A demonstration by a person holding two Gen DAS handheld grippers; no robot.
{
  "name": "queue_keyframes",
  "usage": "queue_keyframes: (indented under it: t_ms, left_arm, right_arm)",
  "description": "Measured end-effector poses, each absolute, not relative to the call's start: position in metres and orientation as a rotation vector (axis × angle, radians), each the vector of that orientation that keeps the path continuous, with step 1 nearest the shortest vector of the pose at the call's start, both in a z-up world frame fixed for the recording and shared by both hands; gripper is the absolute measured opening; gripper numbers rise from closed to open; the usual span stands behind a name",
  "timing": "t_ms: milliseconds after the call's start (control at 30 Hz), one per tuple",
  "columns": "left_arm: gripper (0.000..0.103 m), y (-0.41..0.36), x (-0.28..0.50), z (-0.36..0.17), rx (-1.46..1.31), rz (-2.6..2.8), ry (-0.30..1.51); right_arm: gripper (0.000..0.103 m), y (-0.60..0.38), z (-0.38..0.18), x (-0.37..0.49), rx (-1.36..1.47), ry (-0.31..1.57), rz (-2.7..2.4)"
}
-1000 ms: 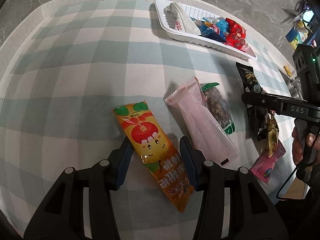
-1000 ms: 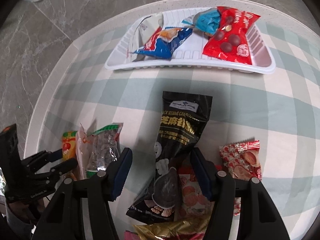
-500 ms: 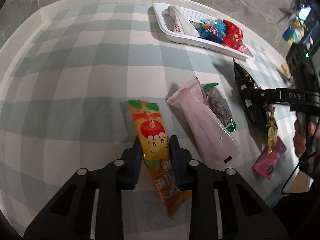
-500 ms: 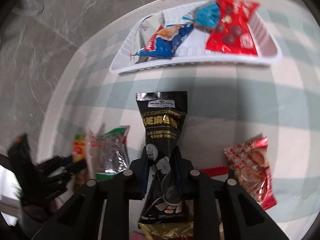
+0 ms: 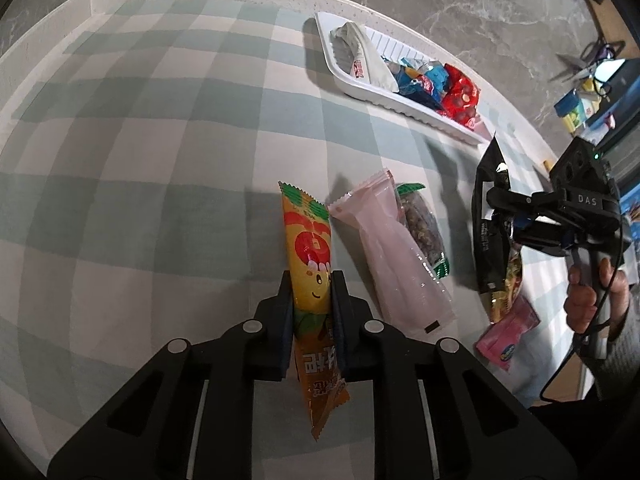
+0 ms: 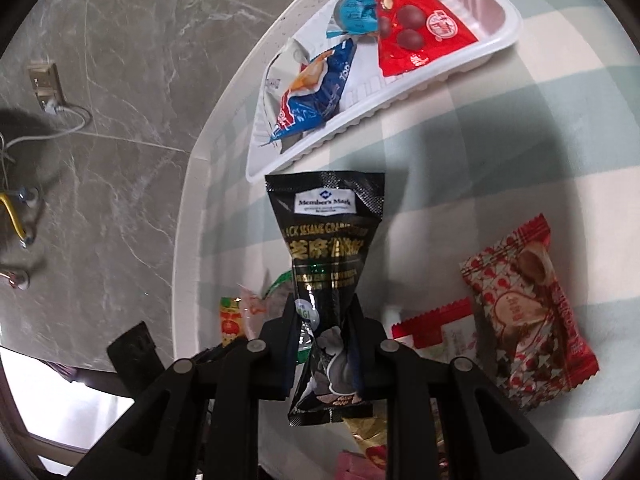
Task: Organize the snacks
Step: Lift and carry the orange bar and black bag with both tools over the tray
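My left gripper (image 5: 311, 286) is shut on an orange snack packet (image 5: 310, 256) with a cartoon face and holds it lifted over the checked tablecloth. My right gripper (image 6: 323, 312) is shut on a black sesame snack bag (image 6: 326, 248) and holds it raised; it also shows in the left wrist view (image 5: 490, 224). The white tray (image 5: 384, 94) at the far side holds a white packet, blue packets and a red packet (image 6: 416, 20); it shows in the right wrist view too (image 6: 400, 92).
A pink packet (image 5: 390, 256) and a green-edged nut packet (image 5: 424, 228) lie right of my left gripper. A red heart-patterned packet (image 6: 524, 320), a red-and-white packet (image 6: 440, 326), a gold packet (image 6: 370, 432) and a small pink packet (image 5: 508, 336) lie near the right gripper. The table edge (image 6: 188, 216) is at left.
Both grippers closed on their packets and lifted them. The orange packet turned upright between the left fingers. The right gripper rose with the black bag and swung toward the tray.
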State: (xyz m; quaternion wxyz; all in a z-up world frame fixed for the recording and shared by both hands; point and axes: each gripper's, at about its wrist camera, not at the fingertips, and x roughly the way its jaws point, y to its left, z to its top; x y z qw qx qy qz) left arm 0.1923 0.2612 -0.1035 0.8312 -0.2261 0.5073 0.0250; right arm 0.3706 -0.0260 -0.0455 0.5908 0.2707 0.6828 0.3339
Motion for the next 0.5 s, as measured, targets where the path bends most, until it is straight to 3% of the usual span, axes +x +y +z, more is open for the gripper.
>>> queue_keyframes:
  t_ms: [500]
  left_arm:
    - [0.015,0.285,0.193,-0.080,-0.661,-0.005,0.965]
  right_arm:
    - [0.023,-0.042,-0.034,0.376,0.821,1.560,0.819]
